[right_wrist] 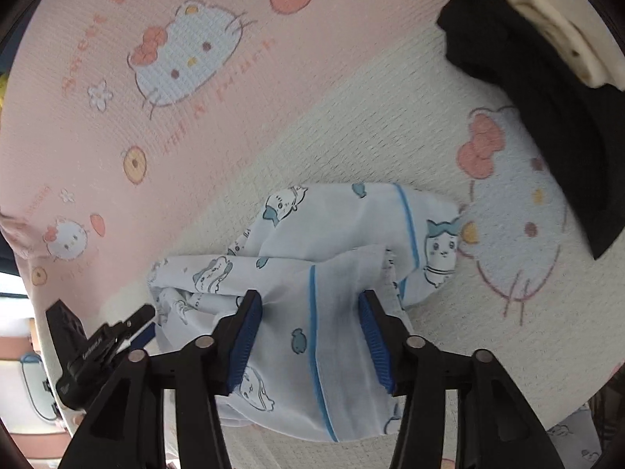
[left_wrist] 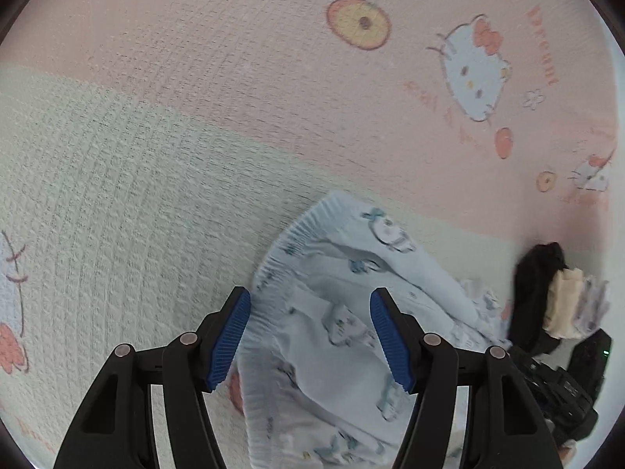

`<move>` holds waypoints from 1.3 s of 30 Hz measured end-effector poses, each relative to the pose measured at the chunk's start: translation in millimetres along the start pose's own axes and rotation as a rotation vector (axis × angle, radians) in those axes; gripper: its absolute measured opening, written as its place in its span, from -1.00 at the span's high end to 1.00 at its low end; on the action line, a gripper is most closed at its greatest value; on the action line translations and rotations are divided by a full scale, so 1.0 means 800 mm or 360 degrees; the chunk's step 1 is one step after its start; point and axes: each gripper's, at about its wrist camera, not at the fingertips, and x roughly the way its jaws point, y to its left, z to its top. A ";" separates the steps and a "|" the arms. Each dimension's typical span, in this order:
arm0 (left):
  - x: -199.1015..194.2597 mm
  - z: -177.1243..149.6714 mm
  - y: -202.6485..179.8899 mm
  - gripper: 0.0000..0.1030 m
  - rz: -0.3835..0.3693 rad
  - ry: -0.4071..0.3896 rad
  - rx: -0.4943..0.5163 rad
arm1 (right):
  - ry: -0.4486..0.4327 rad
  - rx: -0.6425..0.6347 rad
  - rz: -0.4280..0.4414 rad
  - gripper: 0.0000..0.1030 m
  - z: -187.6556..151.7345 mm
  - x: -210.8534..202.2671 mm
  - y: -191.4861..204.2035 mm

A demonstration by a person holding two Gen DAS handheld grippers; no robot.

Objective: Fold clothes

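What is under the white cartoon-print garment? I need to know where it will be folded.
The garment lies crumpled on a pink and cream quilted cat-print blanket, which shows all around it. Whatever is directly beneath its bunched folds is covered.

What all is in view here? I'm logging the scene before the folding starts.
printed garment: one, white with blue cartoon figures and blue stripes, crumpled on the cream band of the bedspread.
bedspread: one, pink and cream with cat-face prints, under everything.
black garment: one, black, far right.
cream fabric: one, cream, lying on the black garment.
left tongs: black with blue pads, open over the elastic waistband.
right tongs: black with blue pads, open over a striped edge.
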 end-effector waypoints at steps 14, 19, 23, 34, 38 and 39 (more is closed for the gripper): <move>0.009 -0.004 -0.021 -0.60 0.0034 -0.0011 0.0039 | 0.0026 -0.0021 -0.0152 0.27 -0.010 0.024 -0.002; 0.011 -0.015 -0.026 -0.60 -0.0061 -0.0003 0.0006 | -0.0014 -0.0064 -0.0137 0.53 -0.022 0.014 -0.002; 0.011 -0.027 -0.042 -0.60 0.0043 -0.0028 0.0136 | -0.0036 -0.0022 -0.0064 0.57 -0.037 0.006 -0.015; 0.000 -0.057 -0.075 0.65 0.0233 -0.0081 0.0283 | -0.0084 -0.0018 0.0086 0.67 -0.065 -0.014 -0.034; -0.031 -0.065 -0.089 0.66 0.0152 -0.0161 0.0280 | -0.0121 -0.0034 0.0162 0.75 -0.064 -0.042 -0.035; -0.043 -0.067 -0.092 0.66 0.0115 -0.0181 0.0275 | -0.0140 -0.0035 0.0185 0.75 -0.064 -0.051 -0.036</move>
